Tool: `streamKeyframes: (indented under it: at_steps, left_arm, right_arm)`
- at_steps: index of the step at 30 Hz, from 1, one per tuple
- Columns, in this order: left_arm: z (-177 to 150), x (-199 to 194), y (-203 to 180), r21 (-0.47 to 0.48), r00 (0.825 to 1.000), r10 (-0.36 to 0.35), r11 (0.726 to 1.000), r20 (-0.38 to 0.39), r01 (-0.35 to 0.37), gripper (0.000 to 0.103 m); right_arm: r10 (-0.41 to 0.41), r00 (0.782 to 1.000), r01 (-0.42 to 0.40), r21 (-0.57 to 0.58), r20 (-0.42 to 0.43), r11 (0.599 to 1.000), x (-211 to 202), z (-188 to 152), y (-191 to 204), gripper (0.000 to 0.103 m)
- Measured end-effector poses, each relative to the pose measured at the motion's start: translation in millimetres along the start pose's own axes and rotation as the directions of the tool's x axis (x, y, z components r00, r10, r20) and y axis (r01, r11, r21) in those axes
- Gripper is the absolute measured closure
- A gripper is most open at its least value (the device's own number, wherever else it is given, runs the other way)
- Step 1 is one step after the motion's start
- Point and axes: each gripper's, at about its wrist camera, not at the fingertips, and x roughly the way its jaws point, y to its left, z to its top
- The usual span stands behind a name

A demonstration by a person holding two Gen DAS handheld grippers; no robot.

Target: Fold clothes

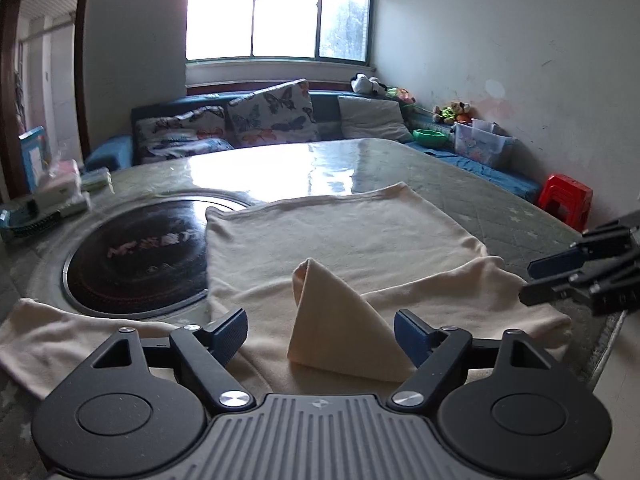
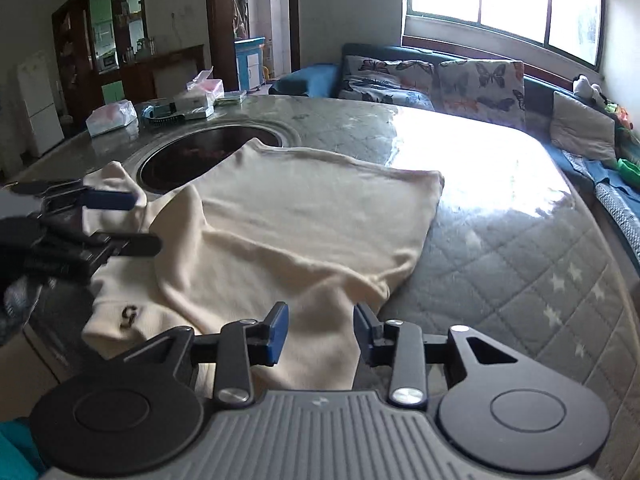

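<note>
Cream shirt (image 2: 304,216) overlaps black cooktop (image 1: 136,248).

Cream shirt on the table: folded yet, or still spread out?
Partly folded. The cream shirt lies mostly flat, one sleeve turned over its body; the other sleeve is still spread sideways.

Bright light comes through a big window (image 1: 280,12) in the far wall. A blue sofa (image 1: 320,108) with butterfly pillows (image 1: 272,112) sits under it. The walls (image 1: 500,40) are white.

cream garment (image 2: 304,216) on quilted table (image 2: 500,264)
</note>
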Motion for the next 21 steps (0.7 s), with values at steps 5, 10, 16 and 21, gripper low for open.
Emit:
streamKeyframes:
  at_steps: [5,10,16,21]
  left_arm:
    - [0,14,8,-0.048,0.997,-0.057,0.997,-0.047,0.054,0.040]
    - [-3,14,11,-0.080,0.993,-0.089,0.993,-0.074,0.083,0.069]
    - [9,-9,20,-0.190,0.983,-0.164,0.971,-0.080,0.147,0.096]
    - [14,-24,32,-0.170,0.995,-0.057,0.985,-0.085,0.042,0.096]
  right_arm:
    - [0.016,1.000,-0.016,0.009,0.011,1.000,2,-9,-1,0.061]
    - [0.017,1.000,-0.017,0.000,0.015,1.000,5,-12,0,0.061]
    - [0.007,1.000,-0.006,-0.040,0.023,0.999,7,-7,4,0.060]
    - [0.011,1.000,-0.011,-0.068,0.004,0.998,10,-9,6,0.060]
